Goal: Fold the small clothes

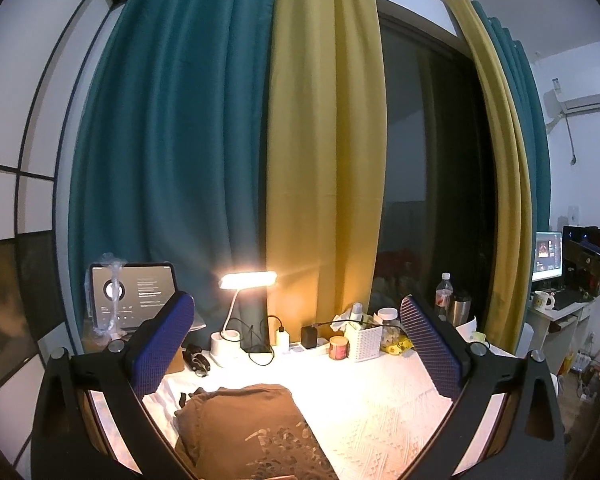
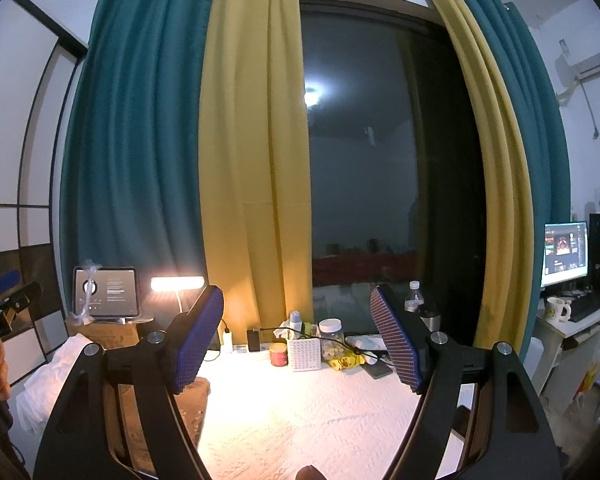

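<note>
Lying at the bottom centre of the left wrist view, the brown garment [image 1: 240,428] is resting on the white textured cloth [image 1: 380,412] covering the counter. Both tongs are hanging spread wide and empty — the left tongs [image 1: 296,344] framing the garment's far edge, the right tongs [image 2: 298,338] framing bare cloth with the garment at lower left. Folding well probably means gripping two corners evenly and carrying them over flat. Open cloth is spreading toward lower right — good room there. Farther back, the lit lamp [image 1: 248,280], a white basket [image 1: 366,342], jars and cables are crowding the rear edge before the curtains [image 1: 320,140].
</note>
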Tool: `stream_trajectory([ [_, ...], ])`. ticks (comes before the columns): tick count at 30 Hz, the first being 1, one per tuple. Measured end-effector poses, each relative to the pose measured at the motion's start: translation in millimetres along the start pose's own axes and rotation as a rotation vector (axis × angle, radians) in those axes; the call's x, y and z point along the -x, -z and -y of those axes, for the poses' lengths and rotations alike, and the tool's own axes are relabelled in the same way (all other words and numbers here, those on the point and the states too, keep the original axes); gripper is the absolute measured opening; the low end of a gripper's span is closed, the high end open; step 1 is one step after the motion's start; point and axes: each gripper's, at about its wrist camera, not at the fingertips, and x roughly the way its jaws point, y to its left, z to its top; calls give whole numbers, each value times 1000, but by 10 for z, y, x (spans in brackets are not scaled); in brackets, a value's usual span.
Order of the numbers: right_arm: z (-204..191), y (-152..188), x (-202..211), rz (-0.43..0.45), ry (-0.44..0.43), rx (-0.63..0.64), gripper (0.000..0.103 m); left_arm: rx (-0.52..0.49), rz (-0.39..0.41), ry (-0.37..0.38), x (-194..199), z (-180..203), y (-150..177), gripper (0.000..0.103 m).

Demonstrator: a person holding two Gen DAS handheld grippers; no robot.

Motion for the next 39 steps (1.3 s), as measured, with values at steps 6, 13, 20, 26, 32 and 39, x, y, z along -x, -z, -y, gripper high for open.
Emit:
stream_trajectory([
  [6, -13, 9, -3, -10, -3, 5, 79, 0, 0, 1, -5, 0, -2, 102],
  [13, -19, 19, -19, -21, -10, 9, 79, 1, 0, 3, -2, 5, -2, 102],
  [20, -21, 16, -17, -26, -15, 14, 79, 1, -2, 5, 0, 14, 9, 102],
  [26, -7, 29, -23, -29, -20, 15, 79, -2, -3, 5, -3, 23, 19, 102],
  [32, 24, 23, -40, -34, -24, 16, 79, -5, -4, 11, -4, 21, 34, 102],
  [39, 29, 30, -50, -41, -25, 18, 79, -1, -9, 14, -22, 12, 47, 102],
])
